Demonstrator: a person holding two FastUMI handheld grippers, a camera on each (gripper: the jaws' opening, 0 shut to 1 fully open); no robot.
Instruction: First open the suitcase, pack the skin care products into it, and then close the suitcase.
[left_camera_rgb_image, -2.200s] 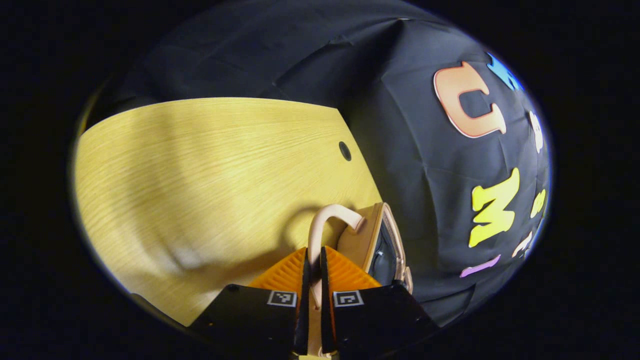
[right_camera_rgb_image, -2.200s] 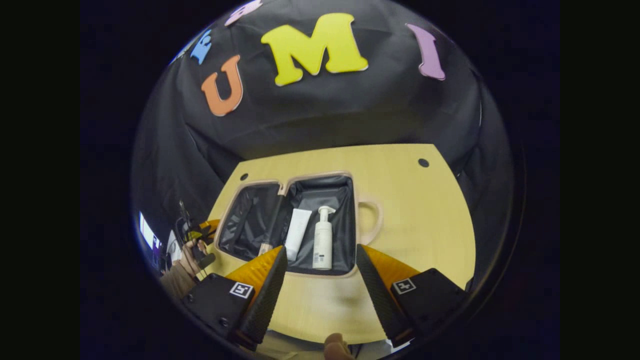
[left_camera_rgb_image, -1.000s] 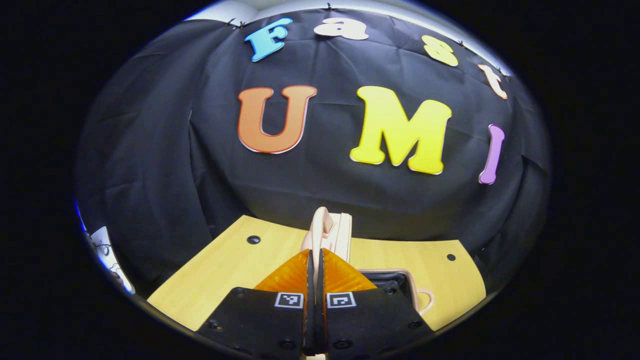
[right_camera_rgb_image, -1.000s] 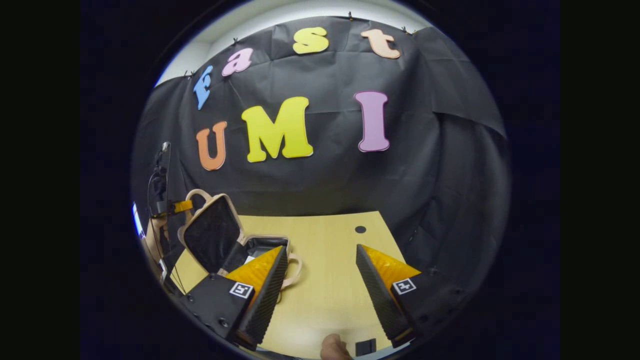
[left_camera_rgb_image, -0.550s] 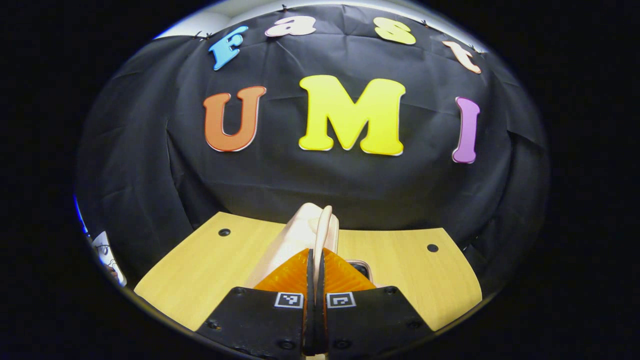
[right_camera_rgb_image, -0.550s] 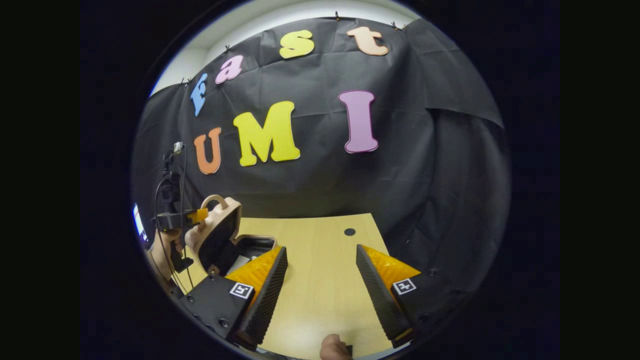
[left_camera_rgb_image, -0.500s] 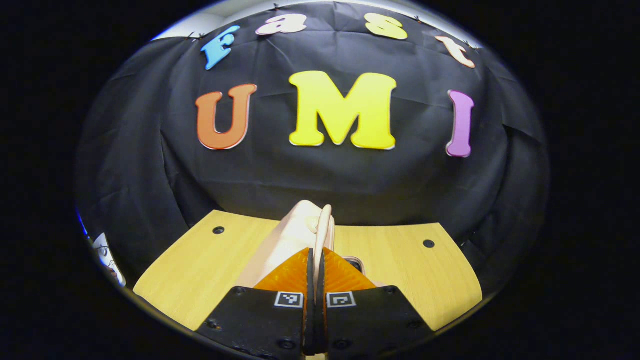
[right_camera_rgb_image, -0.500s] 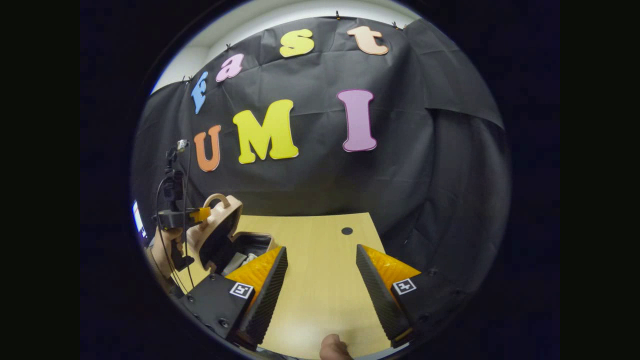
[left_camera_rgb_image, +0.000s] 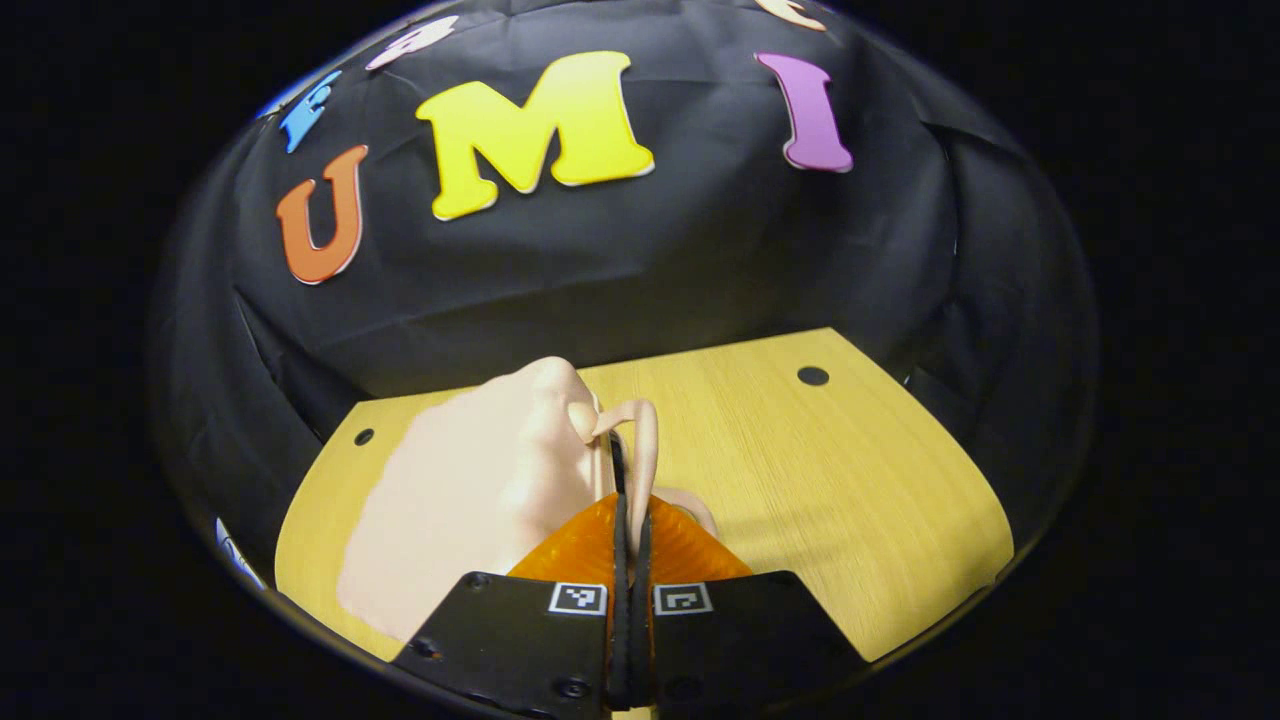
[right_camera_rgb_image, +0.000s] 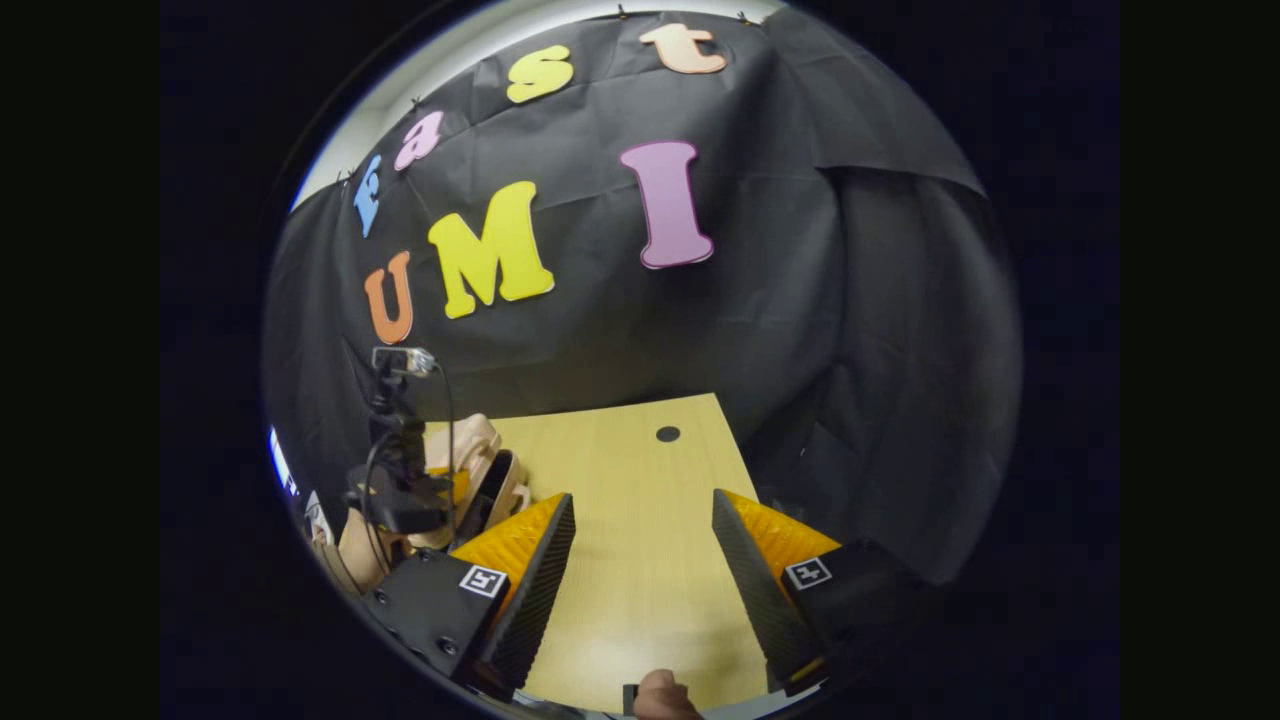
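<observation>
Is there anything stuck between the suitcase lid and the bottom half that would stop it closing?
Nothing visible blocks it. The left tool is shut on the lid handle, and the suitcase lid is nearly down. In the right gripper view a narrow dark gap remains at the suitcase; its inside is hidden.

Smooth, matt shell on the suitcase (left_camera_rgb_image: 470, 490), like plastic, pale and plain. Same smooth look on its thin handle (left_camera_rgb_image: 640, 450), pinched flat between ribbed, rubbery fingers (left_camera_rgb_image: 580, 545) of the left gripper (left_camera_rgb_image: 630, 520). Light wood grain on the tabletop (left_camera_rgb_image: 830, 480) right of the suitcase, smooth with a soft shine. Soft, creased, matt cloth wall (right_camera_rgb_image: 800, 330) behind the tabletop. Rough ribbed pads on the right gripper (right_camera_rgb_image: 640, 560), hard matt plastic behind them.
</observation>
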